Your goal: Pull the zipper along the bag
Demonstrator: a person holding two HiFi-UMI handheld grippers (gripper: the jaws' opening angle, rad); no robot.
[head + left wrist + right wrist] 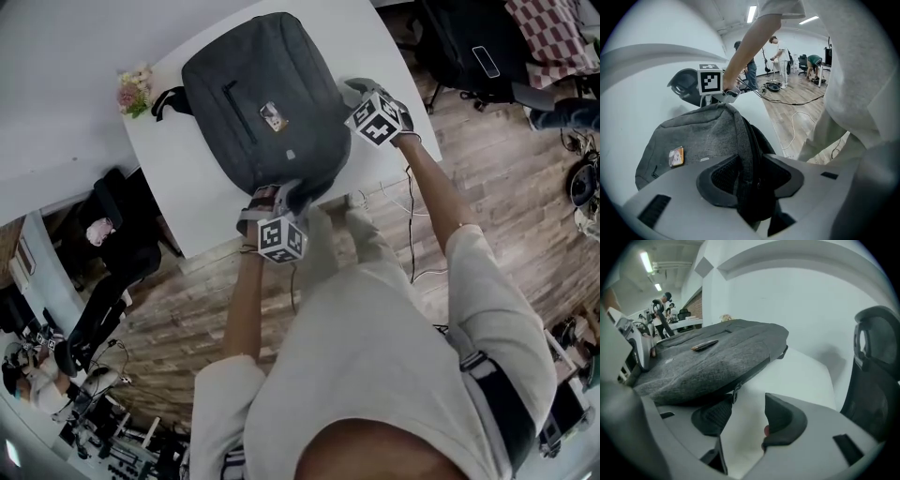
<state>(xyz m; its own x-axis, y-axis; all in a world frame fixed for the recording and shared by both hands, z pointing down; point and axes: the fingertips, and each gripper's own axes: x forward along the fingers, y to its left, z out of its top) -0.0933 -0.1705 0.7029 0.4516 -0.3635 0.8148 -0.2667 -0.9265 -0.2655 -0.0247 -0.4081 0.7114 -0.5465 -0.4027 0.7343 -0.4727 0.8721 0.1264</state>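
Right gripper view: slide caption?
Open right claw at the bag edge on the table, zipper pull just outside it, not gripped.

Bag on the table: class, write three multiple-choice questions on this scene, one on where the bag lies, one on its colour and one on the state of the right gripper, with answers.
1. Where does the bag lie?
A on the wooden floor
B on the white table
C on a chair

2. What colour is the bag?
A red
B dark grey
C yellow

3. How is the right gripper?
A open, with only table between its jaws
B shut on a strap
C shut on a cup

Answers:
1 B, the head view shows it flat on the tabletop.
2 B, all three views show grey fabric.
3 A, the right gripper view shows the pads apart with bare table between them.
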